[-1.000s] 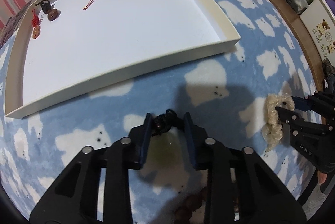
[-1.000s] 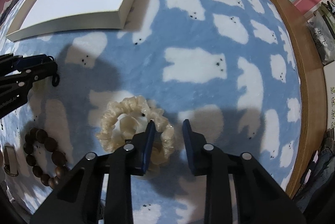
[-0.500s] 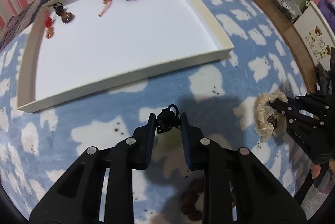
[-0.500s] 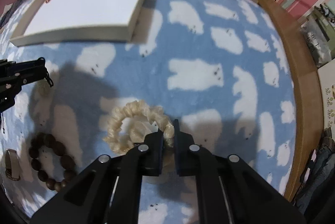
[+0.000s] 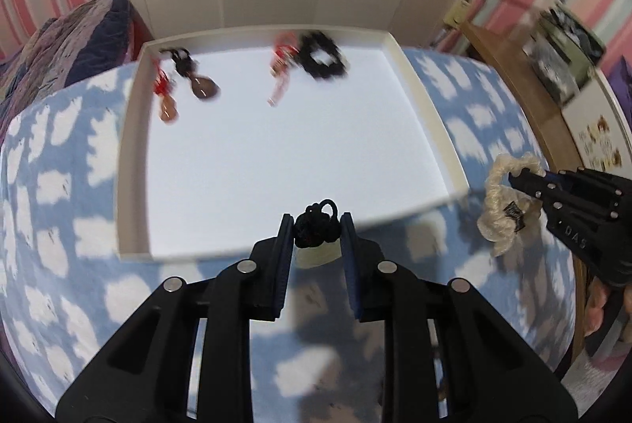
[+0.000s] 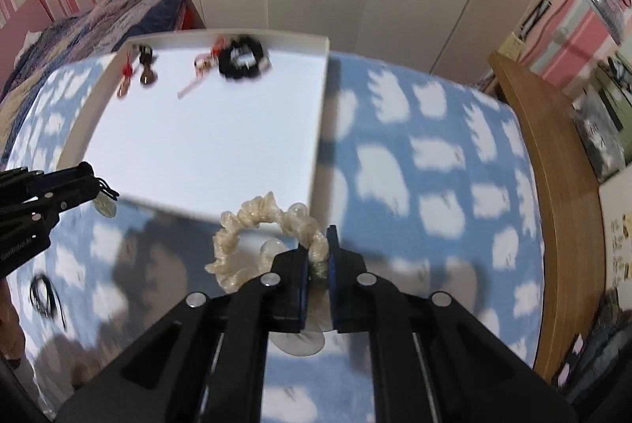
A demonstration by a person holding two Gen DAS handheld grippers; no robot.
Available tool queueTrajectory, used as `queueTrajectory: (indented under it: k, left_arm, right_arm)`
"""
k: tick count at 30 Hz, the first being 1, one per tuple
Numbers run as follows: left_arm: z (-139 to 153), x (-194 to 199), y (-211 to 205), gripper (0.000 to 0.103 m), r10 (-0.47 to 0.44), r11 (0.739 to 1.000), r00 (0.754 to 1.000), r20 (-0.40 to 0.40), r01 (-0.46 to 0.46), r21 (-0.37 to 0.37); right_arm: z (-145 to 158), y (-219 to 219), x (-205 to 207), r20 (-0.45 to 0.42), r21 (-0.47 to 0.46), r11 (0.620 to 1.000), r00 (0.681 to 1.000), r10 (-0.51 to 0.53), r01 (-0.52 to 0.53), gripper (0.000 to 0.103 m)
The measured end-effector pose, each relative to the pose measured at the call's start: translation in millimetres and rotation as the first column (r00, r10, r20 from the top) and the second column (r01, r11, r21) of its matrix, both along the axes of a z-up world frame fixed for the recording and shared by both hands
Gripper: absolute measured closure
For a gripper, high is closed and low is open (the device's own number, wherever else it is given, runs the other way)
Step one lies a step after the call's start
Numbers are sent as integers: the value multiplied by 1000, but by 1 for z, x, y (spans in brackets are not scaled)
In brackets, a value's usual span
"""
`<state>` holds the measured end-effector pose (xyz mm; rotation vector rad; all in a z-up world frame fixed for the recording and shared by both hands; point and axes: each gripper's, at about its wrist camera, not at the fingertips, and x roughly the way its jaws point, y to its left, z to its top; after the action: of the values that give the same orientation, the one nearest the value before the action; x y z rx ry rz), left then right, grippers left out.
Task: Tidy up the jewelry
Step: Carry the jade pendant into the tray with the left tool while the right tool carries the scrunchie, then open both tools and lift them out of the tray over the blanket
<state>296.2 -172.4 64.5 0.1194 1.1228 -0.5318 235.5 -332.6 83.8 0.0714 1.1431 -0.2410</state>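
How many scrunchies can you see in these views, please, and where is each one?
2. The black scrunchie lies in the white tray at its far edge. The cream scrunchie hangs clamped in the right gripper, above the blanket. Others could be out of frame.

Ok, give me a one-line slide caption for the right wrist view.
Right gripper shut on a cream scrunchie, lifted near the white tray on the cloud-print blanket.

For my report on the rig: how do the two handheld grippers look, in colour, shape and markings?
Both, the left gripper and right gripper, are matte black plastic linkages with silver round pivot pins and flat dark-blue finger pads. White lettering marks their sides, too blurred to read fully. No cables or sleeves show.
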Motion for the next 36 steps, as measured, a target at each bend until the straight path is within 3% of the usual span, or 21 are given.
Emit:
queueTrajectory:
  k: [7,16,21,28,30,32,34,36]
  left_arm:
    - [4,66,0,81,60,998,997,40,-61,20]
    - [-29,130,-26,81,84,992,995,54,-89,91]
    - [-45,152,-32,81,108,990,993,43,-111,83]
    - [-53,159,-32,79,113,989,993,30,-116,92]
    - [-52,159,-29,72,126,988,992,28,-127,88]
    - [-50,159,-26,53,138,985,990,41,-142,101]
    - [-43,154,-22,47,139,985,989,54,-143,94]
    - [-36,151,-20,44,135,987,989,62,-139,80]
  right_arm:
    - [-9,-13,78,18,0,999,999,-35,35,95]
    - [-36,-31,154,9,-8,995,995,-101,101,95]
    - [-56,-44,179,-2,28,990,990,-139,139,95]
    - [-76,-44,183,-46,21,991,990,-131,132,91]
    - [-77,-43,182,-60,43,992,992,-115,117,90]
    - [-73,-45,179,-53,71,990,991,-122,125,77]
    - [-64,-47,173,-30,83,988,992,-126,128,59]
    - [-56,-47,169,-6,86,988,992,-126,126,57]
